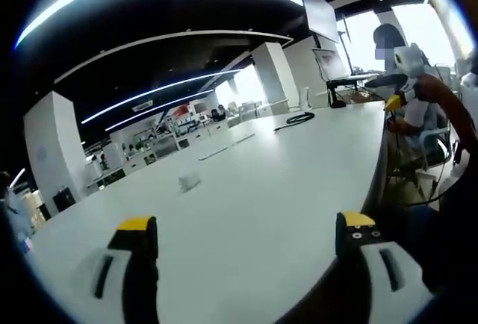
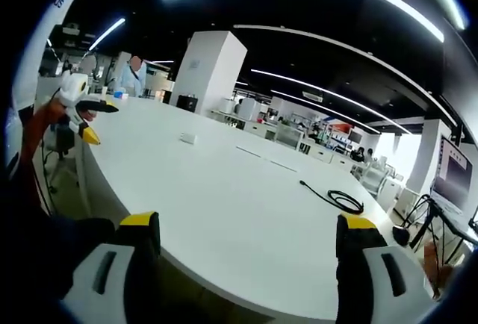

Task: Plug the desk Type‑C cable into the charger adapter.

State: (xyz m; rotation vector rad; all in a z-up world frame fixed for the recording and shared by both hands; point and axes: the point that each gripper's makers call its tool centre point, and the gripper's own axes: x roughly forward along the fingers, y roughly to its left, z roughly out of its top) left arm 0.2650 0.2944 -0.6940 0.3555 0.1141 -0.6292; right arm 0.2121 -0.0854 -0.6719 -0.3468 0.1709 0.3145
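While both grippers [image 1: 246, 242] [image 2: 246, 242] hover with jaws apart and empty, the adapter [image 1: 189, 181] lies at ten o'clock on the table [image 1: 284, 182] and the coiled cable [image 2: 345, 202] at one, so reaching comes next, I judge.

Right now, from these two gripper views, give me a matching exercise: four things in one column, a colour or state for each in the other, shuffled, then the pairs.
Things:
1. cable
2. charger adapter
3. table
4. left gripper

States:
A. jaws apart, holding nothing
B. black, coiled on the tabletop
C. broad white surface with a curved edge
D. small white block lying alone

Pairs: 1-B, 2-D, 3-C, 4-A
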